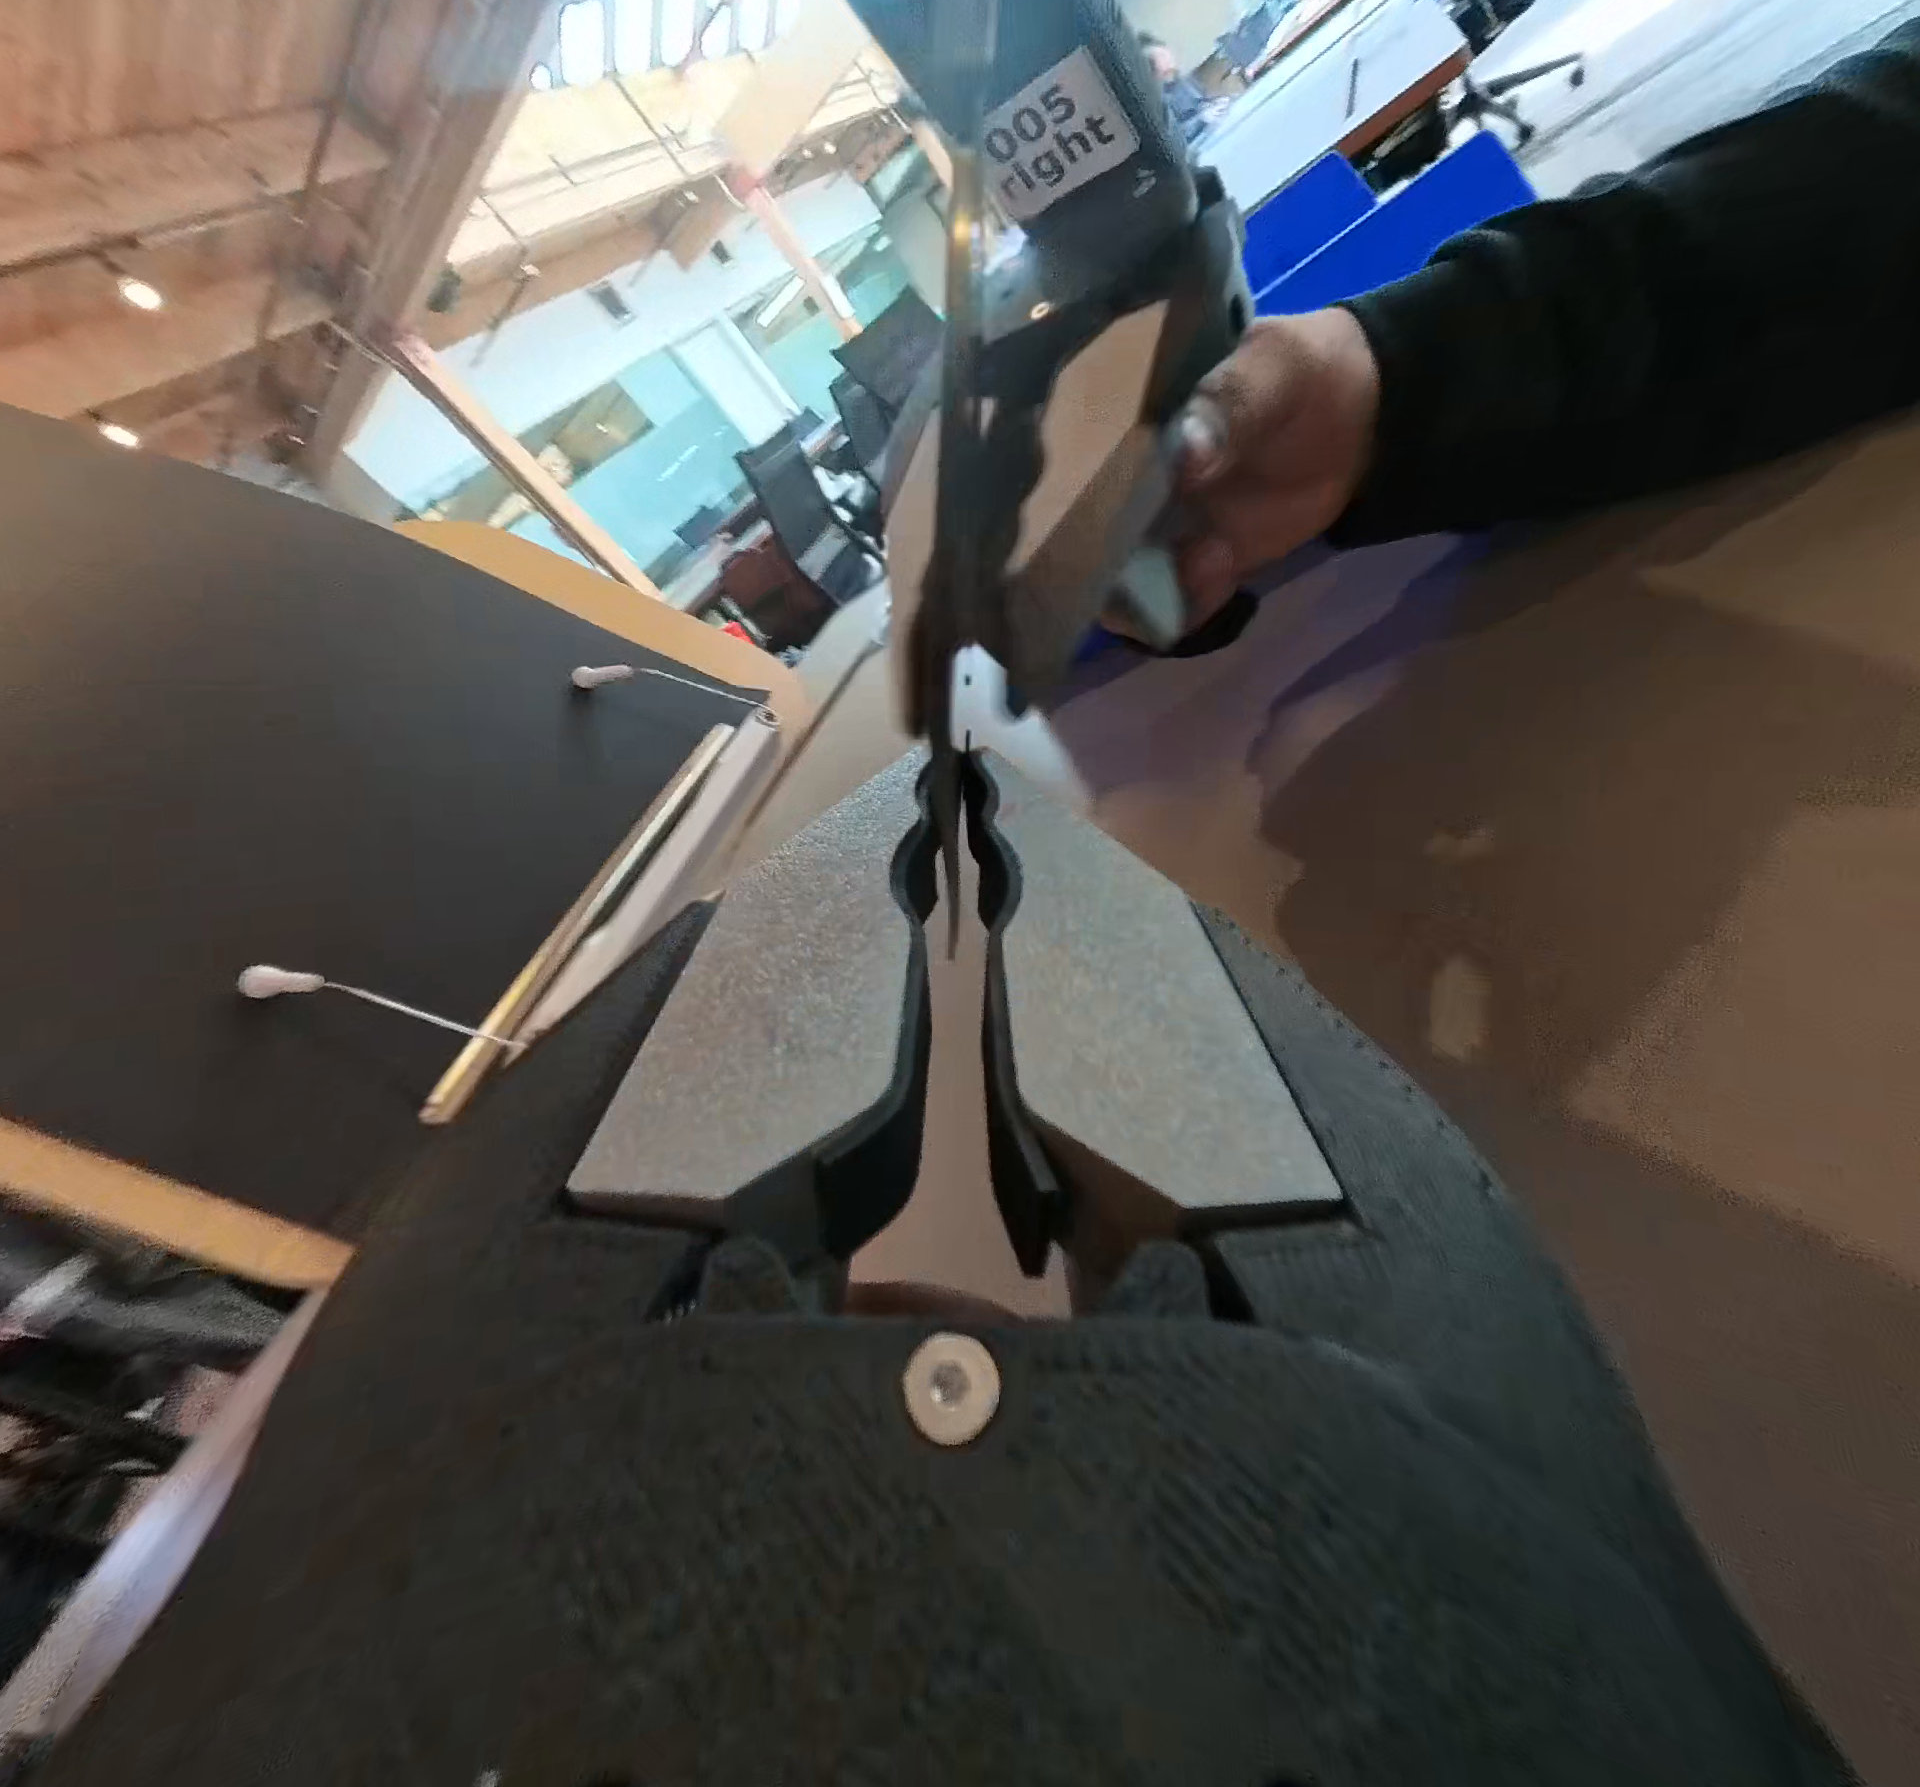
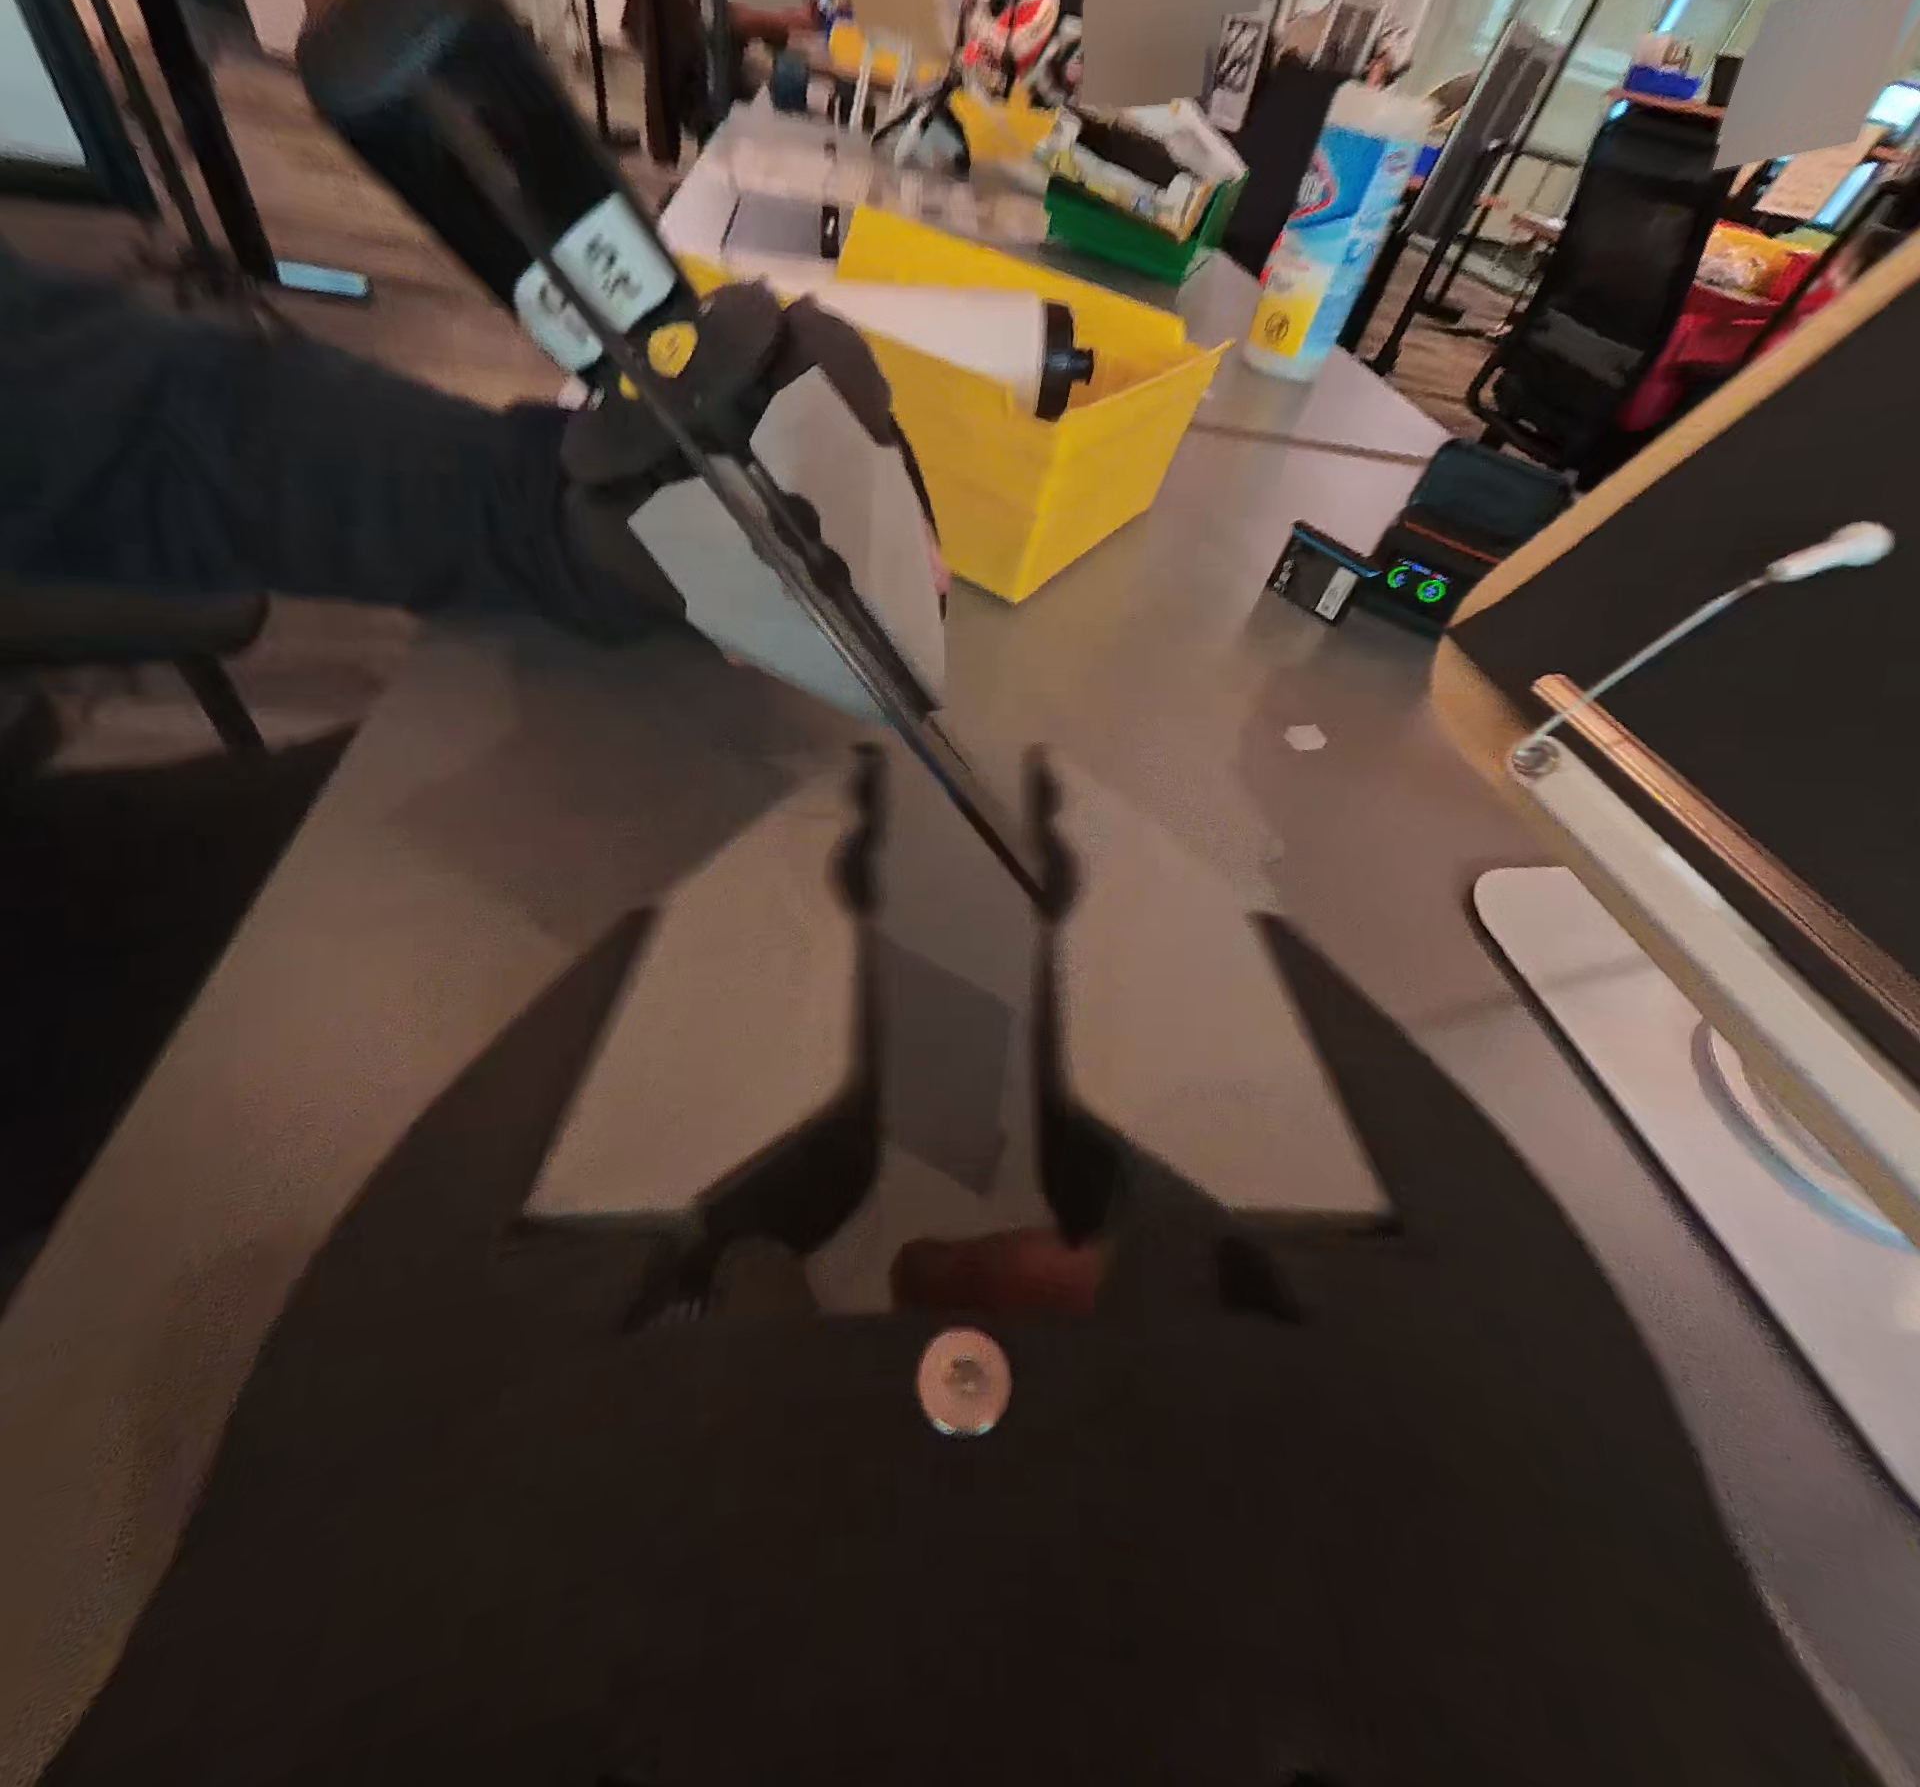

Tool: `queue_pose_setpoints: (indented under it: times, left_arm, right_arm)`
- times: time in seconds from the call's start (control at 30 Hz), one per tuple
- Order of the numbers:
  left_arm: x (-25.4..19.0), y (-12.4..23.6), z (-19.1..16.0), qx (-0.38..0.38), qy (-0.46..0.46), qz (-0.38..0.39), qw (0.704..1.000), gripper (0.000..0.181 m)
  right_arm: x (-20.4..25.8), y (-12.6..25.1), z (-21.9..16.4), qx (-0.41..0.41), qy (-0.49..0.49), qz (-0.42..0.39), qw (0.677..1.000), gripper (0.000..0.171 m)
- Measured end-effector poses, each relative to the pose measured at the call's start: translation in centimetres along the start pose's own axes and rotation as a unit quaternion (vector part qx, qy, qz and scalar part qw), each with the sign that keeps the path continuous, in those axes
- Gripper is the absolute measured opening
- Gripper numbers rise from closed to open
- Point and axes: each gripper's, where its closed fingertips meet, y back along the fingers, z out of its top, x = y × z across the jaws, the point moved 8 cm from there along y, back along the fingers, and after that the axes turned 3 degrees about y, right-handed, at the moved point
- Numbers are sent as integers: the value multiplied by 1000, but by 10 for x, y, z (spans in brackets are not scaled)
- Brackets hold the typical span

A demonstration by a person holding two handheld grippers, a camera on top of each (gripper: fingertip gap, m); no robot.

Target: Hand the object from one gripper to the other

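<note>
Object, thin dark strip seen edge-on, is pinched in left gripper jaws; long axis runs up to right gripper. Black board at left.

Right view: right gripper jaws narrowly apart, strip tip touching one finger, slanting up-left into left gripper. Behind on tabletop, yellow bin w/ white roll.
</note>
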Motion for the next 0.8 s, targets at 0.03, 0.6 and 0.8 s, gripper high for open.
queue_pose_setpoints:
  times: [0.03, 0.6, 0.8]
  left_arm:
    - [-1, -1, -1, 11, 14, -7, 1000, 0]
    - [32, -4, -28, 167, -68, 221, 959, 48]
    - [9, -19, -29, 202, -202, 192, 939, 47]
  right_arm:
    - [2, -2, -1, 12, 19, -1, 1000, 8]
    - [-46, 13, -38, 312, 218, -348, 857, 0]
    - [-27, -16, -44, 360, 273, -303, 839, 0]
